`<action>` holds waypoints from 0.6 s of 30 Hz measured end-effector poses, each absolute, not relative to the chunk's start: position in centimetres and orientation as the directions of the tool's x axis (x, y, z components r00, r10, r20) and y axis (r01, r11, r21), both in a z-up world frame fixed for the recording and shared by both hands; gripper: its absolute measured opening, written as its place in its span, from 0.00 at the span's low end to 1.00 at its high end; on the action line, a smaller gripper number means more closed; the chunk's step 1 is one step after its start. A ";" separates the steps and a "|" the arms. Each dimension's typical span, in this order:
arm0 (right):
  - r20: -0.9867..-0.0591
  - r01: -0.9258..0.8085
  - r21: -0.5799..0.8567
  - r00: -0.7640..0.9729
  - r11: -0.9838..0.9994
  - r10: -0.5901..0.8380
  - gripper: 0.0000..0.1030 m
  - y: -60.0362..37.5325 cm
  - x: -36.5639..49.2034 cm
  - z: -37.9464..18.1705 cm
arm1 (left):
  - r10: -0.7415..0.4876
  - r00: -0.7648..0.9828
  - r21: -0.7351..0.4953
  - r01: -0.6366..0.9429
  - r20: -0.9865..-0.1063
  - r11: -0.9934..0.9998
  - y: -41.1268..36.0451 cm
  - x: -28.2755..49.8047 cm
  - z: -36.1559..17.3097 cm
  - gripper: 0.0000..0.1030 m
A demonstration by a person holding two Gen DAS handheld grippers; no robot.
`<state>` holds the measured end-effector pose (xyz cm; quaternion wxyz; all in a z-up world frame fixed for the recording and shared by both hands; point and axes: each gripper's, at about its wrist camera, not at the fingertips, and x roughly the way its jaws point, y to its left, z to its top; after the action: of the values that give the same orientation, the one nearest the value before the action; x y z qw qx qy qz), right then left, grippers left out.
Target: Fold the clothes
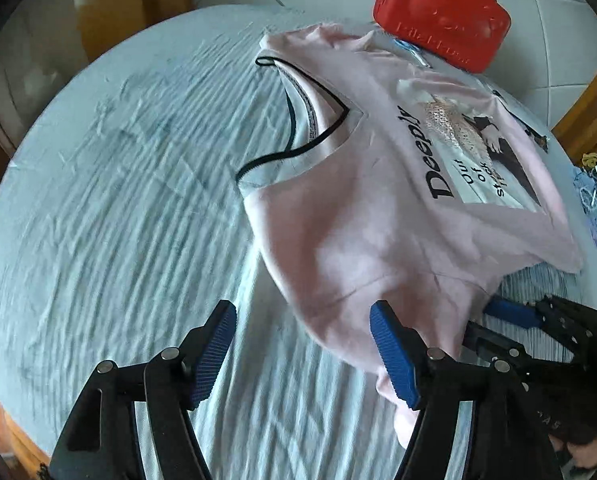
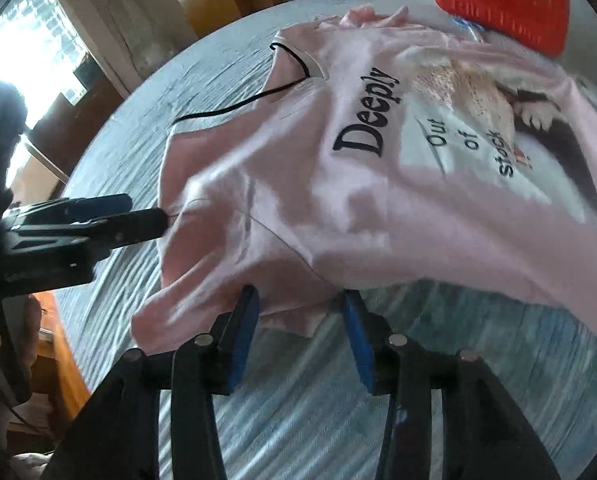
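Pink T-shirt [image 1: 362, 208] printed "Deeply" lies on a round table [image 1: 118, 200]. Left tongs [image 1: 302, 350] and right tongs [image 2: 298, 336] both spread at its sleeve.

A pink shirt [image 2: 338, 200] lies spread over a round table [image 2: 282, 412] covered in a pale blue striped cloth, its print reading "Deeply Out of stock". The right hand-held gripper [image 2: 300, 344] has its blue-padded jaws apart at the shirt's near hem. From the left, the left hand-held gripper [image 2: 160, 220] reaches the sleeve edge; blur hides whether it pinches cloth. A red case [image 2: 506, 4] sits at the far rim.
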<state>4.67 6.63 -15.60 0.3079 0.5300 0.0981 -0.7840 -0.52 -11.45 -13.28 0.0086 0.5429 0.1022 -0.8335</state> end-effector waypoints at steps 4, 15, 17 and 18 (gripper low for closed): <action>-0.924 0.553 0.205 -0.163 -0.808 -0.346 0.04 8.9 5.2 -15.7 | 0.031 -0.379 -0.082 0.120 -0.925 -0.989 -10.7 -0.7 -14.3 0.67; -0.850 0.223 0.303 -0.376 -0.926 -0.369 0.31 26.3 2.8 -11.0 | 0.120 -0.417 -0.178 0.103 -0.901 -0.979 -10.7 1.2 -11.7 0.77; -0.852 0.158 0.287 -0.409 -0.945 -0.327 0.50 29.9 1.8 -11.2 | 0.125 -0.410 -0.178 0.094 -0.904 -0.980 -9.5 1.1 -12.1 0.78; -0.853 0.130 0.284 -0.417 -0.950 -0.312 0.55 31.4 1.4 -11.3 | 0.125 -0.400 -0.177 0.096 -0.908 -0.979 -9.0 0.9 -12.6 0.78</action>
<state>1.35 31.40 -11.28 0.1321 0.5233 -0.0869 -0.8374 0.90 -8.98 -12.61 -0.0088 0.5478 0.1010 -0.8305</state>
